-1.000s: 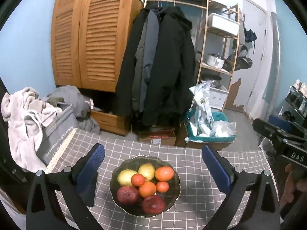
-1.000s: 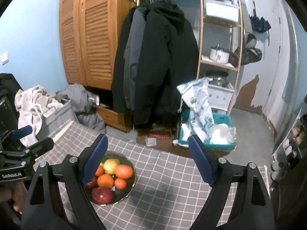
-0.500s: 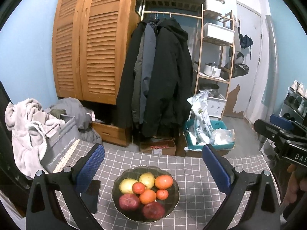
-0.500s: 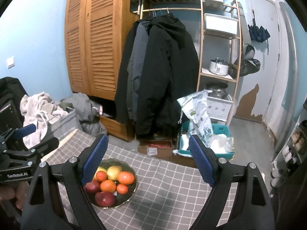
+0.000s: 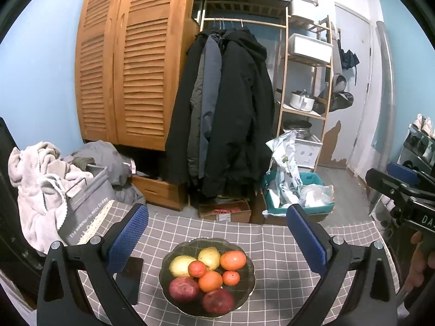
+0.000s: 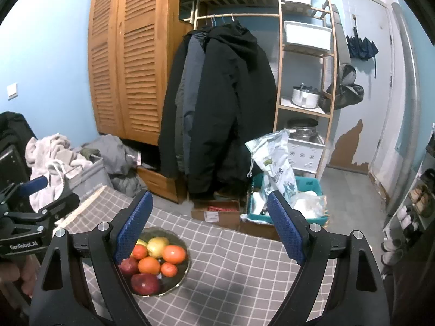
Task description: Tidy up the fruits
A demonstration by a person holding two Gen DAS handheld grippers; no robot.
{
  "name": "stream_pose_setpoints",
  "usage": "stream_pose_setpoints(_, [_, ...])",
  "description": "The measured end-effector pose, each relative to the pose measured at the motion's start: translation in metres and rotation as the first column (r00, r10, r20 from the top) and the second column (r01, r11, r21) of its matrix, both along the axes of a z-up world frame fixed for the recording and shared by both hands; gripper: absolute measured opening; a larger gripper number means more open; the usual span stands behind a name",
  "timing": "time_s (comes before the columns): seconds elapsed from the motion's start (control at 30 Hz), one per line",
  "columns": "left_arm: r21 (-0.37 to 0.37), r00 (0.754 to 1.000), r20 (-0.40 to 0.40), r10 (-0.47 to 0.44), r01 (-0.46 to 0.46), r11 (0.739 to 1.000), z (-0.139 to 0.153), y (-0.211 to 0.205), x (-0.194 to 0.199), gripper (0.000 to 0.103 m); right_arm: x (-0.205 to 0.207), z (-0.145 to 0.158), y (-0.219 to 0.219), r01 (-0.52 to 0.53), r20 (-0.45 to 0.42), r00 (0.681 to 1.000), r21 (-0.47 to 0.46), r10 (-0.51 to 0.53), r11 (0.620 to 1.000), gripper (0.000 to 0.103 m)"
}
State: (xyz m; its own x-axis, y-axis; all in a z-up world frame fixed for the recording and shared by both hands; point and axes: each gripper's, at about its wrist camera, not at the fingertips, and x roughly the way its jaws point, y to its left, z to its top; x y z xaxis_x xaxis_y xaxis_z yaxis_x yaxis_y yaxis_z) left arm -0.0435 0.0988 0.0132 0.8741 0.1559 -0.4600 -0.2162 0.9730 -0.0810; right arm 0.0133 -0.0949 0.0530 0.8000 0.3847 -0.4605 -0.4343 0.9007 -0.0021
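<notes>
A dark glass bowl [image 5: 190, 247] sits on a grey checked tablecloth [image 5: 277, 250]. It holds two yellow fruits [image 5: 208, 257], several oranges and tomatoes [image 5: 232, 260] and two red apples [image 5: 184, 289]. My left gripper [image 5: 217, 239] is open and empty, held above the bowl. My right gripper [image 6: 208, 228] is open and empty, held above the cloth to the right of the bowl [image 6: 181, 271]. The right gripper also shows at the right edge of the left wrist view [image 5: 402, 190], and the left gripper at the left edge of the right wrist view [image 6: 35, 212].
A black phone [image 5: 130, 279] lies on the cloth left of the bowl. Beyond the table stand a grey laundry basket with clothes [image 5: 54, 179], a wooden wardrobe [image 5: 130, 65], hanging coats [image 5: 225, 114], a cardboard box [image 5: 225, 210], a teal bin [image 5: 296, 195] and shelves [image 5: 307, 87].
Both grippers have risen and drawn back from the table, so the bowl sits lower and smaller in both views. Both stay open.
</notes>
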Motion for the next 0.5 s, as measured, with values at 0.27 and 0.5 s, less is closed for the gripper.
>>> stream_pose_setpoints(0.27, [0.004,1.000,-0.002,0.009,-0.009,1.000,0.0011,-0.0005,0.0001,0.102,0.0019,-0.0032,-0.0013,0.000,-0.006,1.000,-0.005,0.000,1.000,0.085])
stream_pose_setpoints(0.5, [0.009,1.000,-0.001,0.009,-0.009,1.000,0.0016,-0.0008,-0.0009,0.102,0.0024,-0.0037,-0.0013,0.001,-0.008,1.000,-0.007,-0.001,1.000,0.085])
